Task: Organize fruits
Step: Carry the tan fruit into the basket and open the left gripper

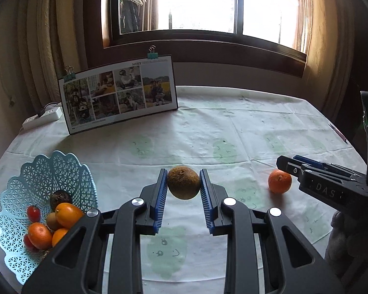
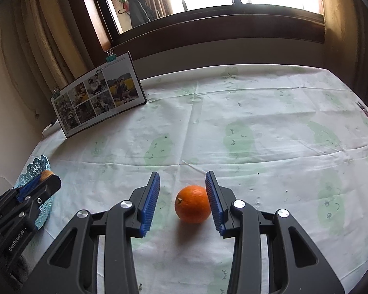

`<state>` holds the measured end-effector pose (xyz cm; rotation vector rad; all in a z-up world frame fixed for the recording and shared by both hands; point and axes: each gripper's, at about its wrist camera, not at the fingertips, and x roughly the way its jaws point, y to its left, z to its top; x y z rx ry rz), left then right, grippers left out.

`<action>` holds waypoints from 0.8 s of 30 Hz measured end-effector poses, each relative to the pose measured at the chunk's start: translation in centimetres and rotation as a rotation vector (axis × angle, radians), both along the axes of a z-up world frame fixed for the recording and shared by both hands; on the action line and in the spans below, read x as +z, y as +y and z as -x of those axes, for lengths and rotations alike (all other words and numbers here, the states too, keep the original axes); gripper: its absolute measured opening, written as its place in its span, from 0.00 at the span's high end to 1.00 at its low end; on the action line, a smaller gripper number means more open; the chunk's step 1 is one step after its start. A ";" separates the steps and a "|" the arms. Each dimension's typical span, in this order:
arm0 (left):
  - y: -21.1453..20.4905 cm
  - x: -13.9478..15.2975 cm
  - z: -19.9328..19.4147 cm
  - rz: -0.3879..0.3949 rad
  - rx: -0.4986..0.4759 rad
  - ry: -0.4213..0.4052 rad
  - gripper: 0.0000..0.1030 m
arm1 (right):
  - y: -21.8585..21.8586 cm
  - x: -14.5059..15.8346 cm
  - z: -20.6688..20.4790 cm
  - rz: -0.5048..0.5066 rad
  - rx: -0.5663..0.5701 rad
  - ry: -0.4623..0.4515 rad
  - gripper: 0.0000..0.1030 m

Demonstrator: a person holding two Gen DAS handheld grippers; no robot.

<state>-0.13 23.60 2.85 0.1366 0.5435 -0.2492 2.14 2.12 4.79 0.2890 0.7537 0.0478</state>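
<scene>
My left gripper (image 1: 183, 180) is shut on a brown kiwi (image 1: 183, 182), held above the tablecloth. A light blue lattice basket (image 1: 24, 183) sits at the left with several fruits in it: oranges, small red ones, a kiwi and a dark fruit. In the right wrist view my right gripper (image 2: 182, 181) stands open around an orange (image 2: 192, 203) that rests on the cloth; the orange lies close to the right pad (image 2: 214, 205), apart from the left pad. The same orange (image 1: 279, 181) shows at the right of the left wrist view, beside the right gripper (image 1: 285, 164). The left gripper (image 2: 45, 180) with the kiwi (image 2: 46, 174) appears in front of the basket (image 2: 39, 165).
A photo calendar (image 1: 120, 93) stands clipped upright at the back left of the table. A white power strip (image 1: 43, 117) lies behind it at the table's edge. The pale green patterned tablecloth (image 2: 257, 147) covers the table. A pen (image 1: 337, 132) lies near the right edge.
</scene>
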 end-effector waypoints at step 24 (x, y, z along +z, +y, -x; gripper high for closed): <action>4.3 1.0 0.7 0.053 0.095 -0.024 0.74 | -0.9 -2.7 -1.6 -0.005 -0.037 0.090 0.59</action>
